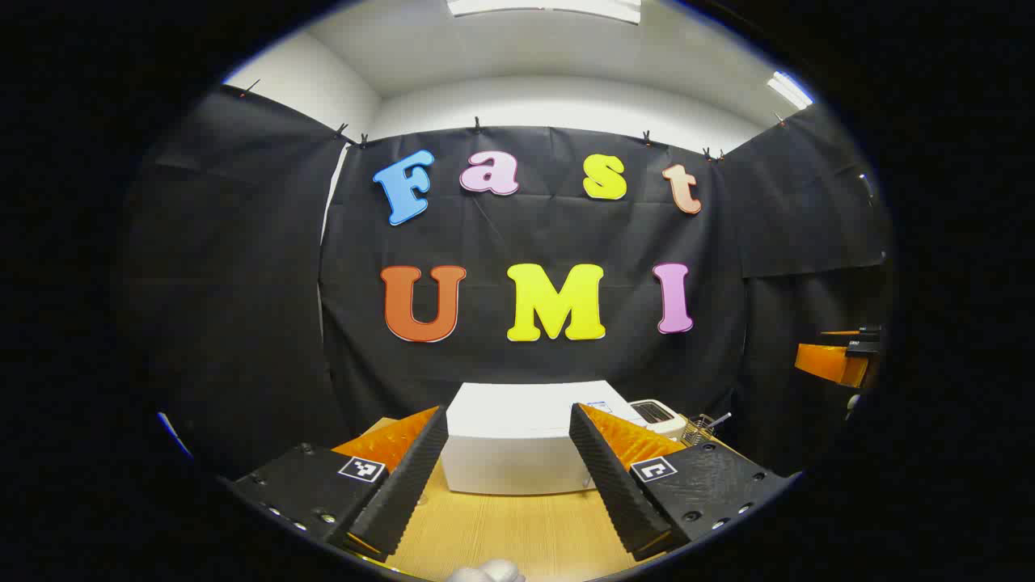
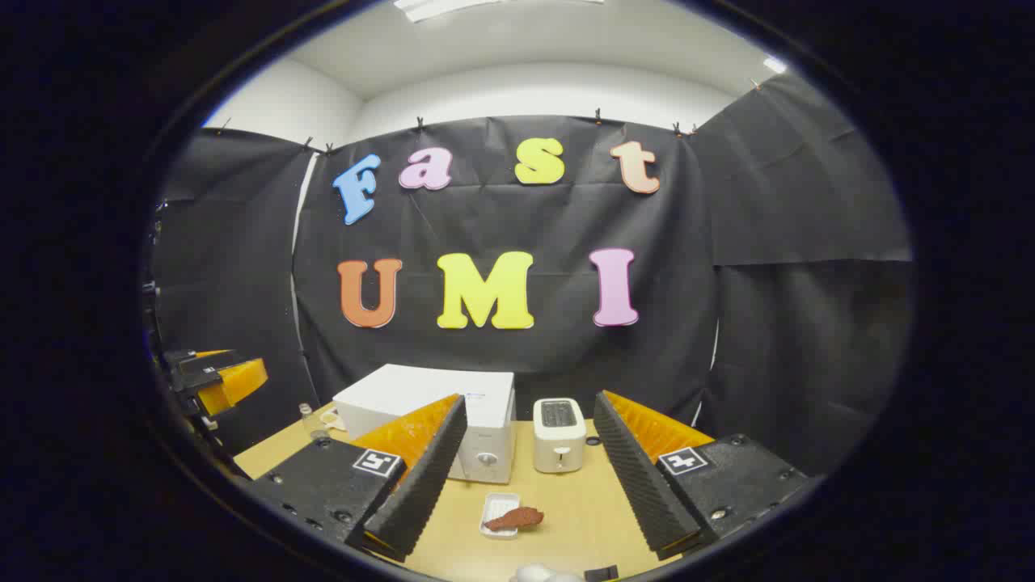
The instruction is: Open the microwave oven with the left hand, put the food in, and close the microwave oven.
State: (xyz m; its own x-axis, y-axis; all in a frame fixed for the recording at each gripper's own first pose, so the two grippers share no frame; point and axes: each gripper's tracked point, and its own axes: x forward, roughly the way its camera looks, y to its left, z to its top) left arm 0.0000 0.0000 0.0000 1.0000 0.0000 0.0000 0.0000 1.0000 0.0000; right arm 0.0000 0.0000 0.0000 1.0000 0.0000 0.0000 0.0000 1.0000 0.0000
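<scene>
Both my tongs open, nothing in them. L tongs (image 1: 508, 477) point straight at the microwave (image 1: 517, 440), which sits shut on the table (image 1: 517, 533), framed btw the fingers. R tongs (image 2: 525, 477): food (image 2: 516, 517) on small white tray (image 2: 495, 508) lies btw fingers; microwave (image 2: 428, 416) back-left, toaster (image 2: 559, 434) beside it.

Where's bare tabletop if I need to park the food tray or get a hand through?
Bare wood lies in front of the microwave, toward the camera, and right of the white tray holding the brown food, before the toaster. It is tighter between microwave and toaster, and at the microwave's left by a small glass jar.
</scene>
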